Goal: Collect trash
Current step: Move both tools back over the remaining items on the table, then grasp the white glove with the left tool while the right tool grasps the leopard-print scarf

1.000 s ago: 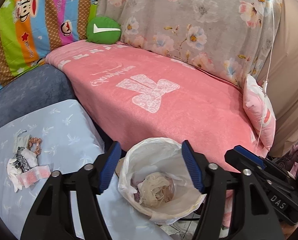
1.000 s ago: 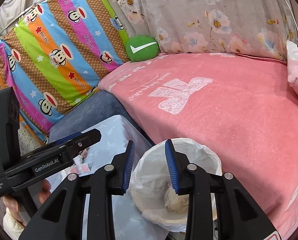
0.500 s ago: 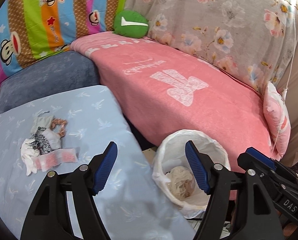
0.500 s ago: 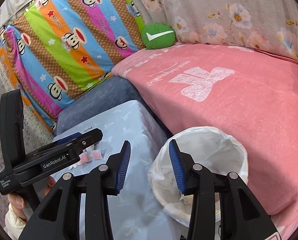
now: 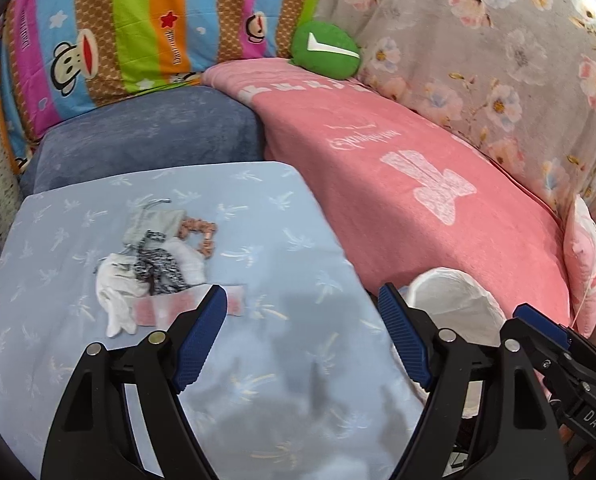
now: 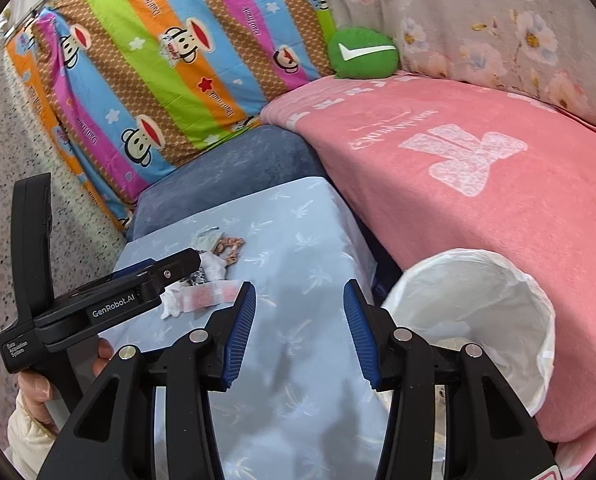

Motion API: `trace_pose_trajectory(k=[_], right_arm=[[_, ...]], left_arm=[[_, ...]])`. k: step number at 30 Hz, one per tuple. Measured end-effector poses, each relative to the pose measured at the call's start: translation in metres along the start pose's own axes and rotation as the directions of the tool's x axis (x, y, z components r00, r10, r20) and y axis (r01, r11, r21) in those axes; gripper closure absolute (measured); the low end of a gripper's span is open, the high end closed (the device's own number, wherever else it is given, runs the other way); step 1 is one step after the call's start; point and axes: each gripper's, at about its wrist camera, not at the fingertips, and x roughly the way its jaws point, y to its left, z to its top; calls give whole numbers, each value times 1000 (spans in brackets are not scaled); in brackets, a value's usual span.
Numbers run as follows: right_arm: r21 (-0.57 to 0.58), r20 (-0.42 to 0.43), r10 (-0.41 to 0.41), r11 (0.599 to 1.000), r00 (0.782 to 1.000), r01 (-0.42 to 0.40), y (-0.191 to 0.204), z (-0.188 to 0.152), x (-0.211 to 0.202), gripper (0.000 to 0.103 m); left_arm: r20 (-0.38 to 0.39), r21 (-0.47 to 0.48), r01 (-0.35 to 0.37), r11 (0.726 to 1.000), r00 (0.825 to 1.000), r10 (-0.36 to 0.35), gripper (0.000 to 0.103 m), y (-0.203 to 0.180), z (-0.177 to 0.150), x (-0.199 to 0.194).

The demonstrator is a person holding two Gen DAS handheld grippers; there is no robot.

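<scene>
Pink-wrapped trash (image 5: 186,308) is lying with crumpled tissue (image 5: 118,292) on the tabletop (image 5: 298,260), left of the lined bin (image 6: 477,312). We are keeping the left claw (image 5: 301,336) and right claw (image 6: 298,328) spread, empty; we are advising a low pinch across the wrapper's near edge.

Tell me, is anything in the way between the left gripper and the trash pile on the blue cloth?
Nothing visible is. The left gripper is open and empty, and only bare blue cloth lies between it and the trash pile. The bin stands off to the right, beside the cloth.
</scene>
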Motion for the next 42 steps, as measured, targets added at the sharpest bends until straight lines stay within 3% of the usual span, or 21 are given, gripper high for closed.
trace_pose_trajectory(k=[12,21,34,40,42], right_arm=[[-89,-55,70,993,996,-74,70,6,60,58],[-126,-124,108,984,986,-123,117,8,127,58],[-133,-234,102,982,967,-136,156,0,227,62],[-128,-284,74,985,956,-115,156,-6,263,73],[-130,-302,66,985,951,-109,156,-8,272,82]], left_arm=[[-27,-176,-141,974,990,138,28,110,-13,-1],[-93,-229,-198,953,979,181,31,169,-23,17],[-172,-237,-122,964,982,82,46,205,-24,66],[-207,-229,-104,968,977,56,63,206,-24,85],[-216,-231,-99,968,975,49,69,205,-24,88]])
